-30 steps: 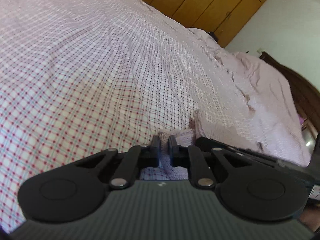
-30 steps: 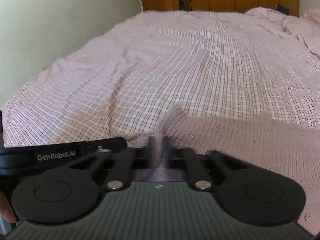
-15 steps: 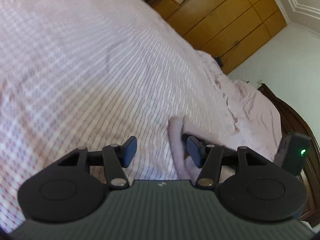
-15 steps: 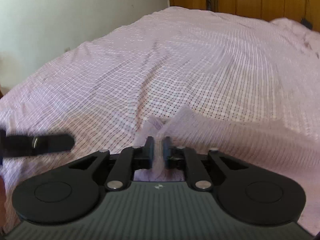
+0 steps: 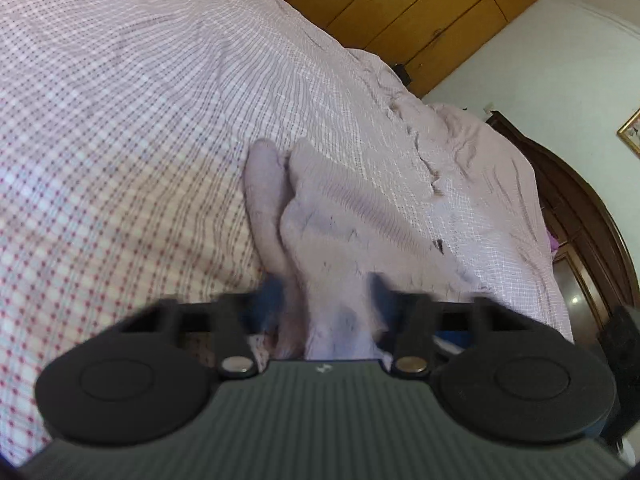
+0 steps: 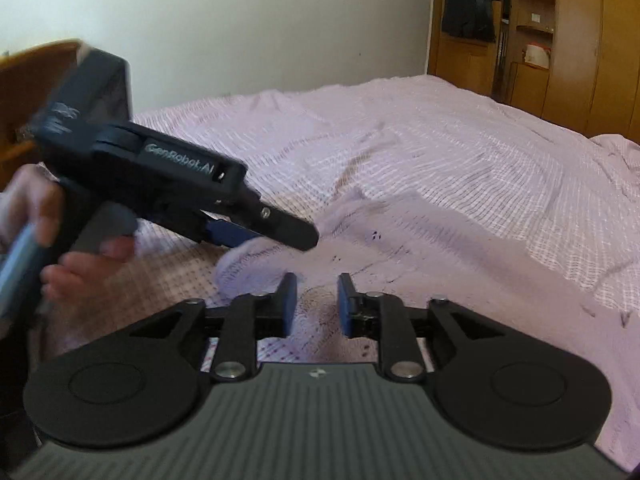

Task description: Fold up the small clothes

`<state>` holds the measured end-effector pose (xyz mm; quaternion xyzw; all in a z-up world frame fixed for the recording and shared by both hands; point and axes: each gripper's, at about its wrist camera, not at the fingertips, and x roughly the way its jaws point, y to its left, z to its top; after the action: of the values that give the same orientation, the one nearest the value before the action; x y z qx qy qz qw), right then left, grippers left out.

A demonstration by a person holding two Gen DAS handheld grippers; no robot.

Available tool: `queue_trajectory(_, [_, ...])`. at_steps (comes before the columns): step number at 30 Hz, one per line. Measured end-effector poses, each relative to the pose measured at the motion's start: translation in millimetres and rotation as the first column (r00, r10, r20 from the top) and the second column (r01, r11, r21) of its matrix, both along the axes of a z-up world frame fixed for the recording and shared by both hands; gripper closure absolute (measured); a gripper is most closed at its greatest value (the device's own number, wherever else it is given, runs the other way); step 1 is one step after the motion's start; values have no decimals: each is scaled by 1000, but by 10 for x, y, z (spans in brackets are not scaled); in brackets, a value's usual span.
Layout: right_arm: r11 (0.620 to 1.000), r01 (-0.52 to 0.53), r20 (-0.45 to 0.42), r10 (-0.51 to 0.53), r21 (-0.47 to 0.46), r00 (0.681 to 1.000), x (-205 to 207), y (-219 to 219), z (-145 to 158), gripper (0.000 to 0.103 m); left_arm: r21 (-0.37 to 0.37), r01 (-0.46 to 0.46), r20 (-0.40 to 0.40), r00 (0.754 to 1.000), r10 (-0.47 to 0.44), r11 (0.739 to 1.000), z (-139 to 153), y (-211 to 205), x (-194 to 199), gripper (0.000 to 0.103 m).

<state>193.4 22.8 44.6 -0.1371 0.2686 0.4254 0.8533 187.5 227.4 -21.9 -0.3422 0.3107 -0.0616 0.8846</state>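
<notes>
A pale lilac garment [image 5: 332, 216] lies bunched on the checked bed sheet [image 5: 120, 120]. My left gripper [image 5: 324, 294] is closing, and the garment's near fold fills the gap between its blurred fingers, touching both pads. In the right wrist view the left gripper [image 6: 300, 236] comes in from the left, its tip down on the garment [image 6: 400, 240], held by a person's hand [image 6: 52, 240]. My right gripper [image 6: 318, 304] is opening just above the near part of the garment. Nothing is pinched between its blue pads.
Checked sheet [image 6: 480, 140] covers the whole bed. Crumpled bedding [image 5: 480, 160] lies towards the dark wooden headboard [image 5: 580, 200]. Wooden wardrobes [image 6: 560, 40] stand beyond the far end, with a dark piece of clothing [image 6: 468, 0] hanging there. A brown wooden piece [image 6: 24, 92] is at the left.
The left gripper opened wide, moved over the garment and is closing round a fold. The right gripper let go of the cloth, parted its jaws and turned left, bringing the left gripper into view.
</notes>
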Motion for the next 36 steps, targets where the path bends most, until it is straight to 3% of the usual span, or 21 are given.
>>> queue_trajectory(1, [1000,24,-32,-23,13,999,89,4,-27,58,28,-8,-4,1000,8,1000,5,-15,-9,83])
queue_trajectory(2, [999,26,-67,-24,21,997,162,6,-57,48,46,-3,-1,1000,3,999,-1,-30,-19,84])
queue_trajectory(4, [1000,22,-135,-20,16,991,298,42,-110,46,56,12,1,1000,-12,998,-9,-44,-24,84])
queue_trajectory(5, [1000,8,-162,-6,12,987,356,58,-131,50,56,11,5,1000,-11,998,-3,-37,-32,84])
queue_trajectory(6, [1000,-19,-167,21,17,986,353,58,-148,81,62,5,8,1000,-5,998,8,-32,-34,84])
queue_trajectory(7, [998,-57,-171,61,29,983,315,85,-164,95,74,-4,10,1000,3,997,46,-3,-72,84])
queue_trajectory(12, [994,-33,-190,52,100,980,297,-27,-60,100,137,-4,37,999,-1,991,213,-43,-143,86])
queue_trajectory(13, [993,-28,-204,51,114,978,285,-78,-13,100,142,-4,45,999,-3,990,232,-71,-165,95])
queue_trajectory(14, [992,-31,-220,58,124,974,297,-99,16,100,146,-3,47,999,-3,989,256,-105,-187,96])
queue_trajectory(20, [990,-116,-179,129,83,975,-9,-266,184,100,129,33,117,992,-48,991,374,-199,-472,96])
queue_trajectory(24, [993,-116,-129,116,10,985,-22,-104,-43,97,170,65,55,996,-76,983,216,-261,-475,96])
queue_trajectory(25, [995,-95,-135,98,32,986,-30,-128,-37,94,181,65,51,996,-76,981,213,-267,-490,96])
queue_trajectory(27, [990,-41,-171,64,135,983,-50,-300,-6,70,177,62,65,995,-75,982,218,-250,-518,95])
queue_trajectory(28, [980,-6,-190,44,200,981,-77,-481,47,65,173,60,72,995,-73,983,238,-238,-528,95])
queue_trajectory(30, [952,64,-206,-1,300,978,-136,-907,139,57,196,51,65,996,-65,979,300,-233,-505,90])
queue_trajectory(33, [910,197,-204,-129,363,970,-131,-1744,296,54,249,39,76,995,-60,968,447,-281,-334,61])
queue_trajectory(34, [895,257,-200,-195,365,960,-63,-2035,343,54,257,33,88,994,-57,966,485,-308,-239,45])
queue_trajectory(36, [837,399,-209,-343,374,916,155,-2562,402,54,266,36,98,993,-65,963,516,-382,13,30])
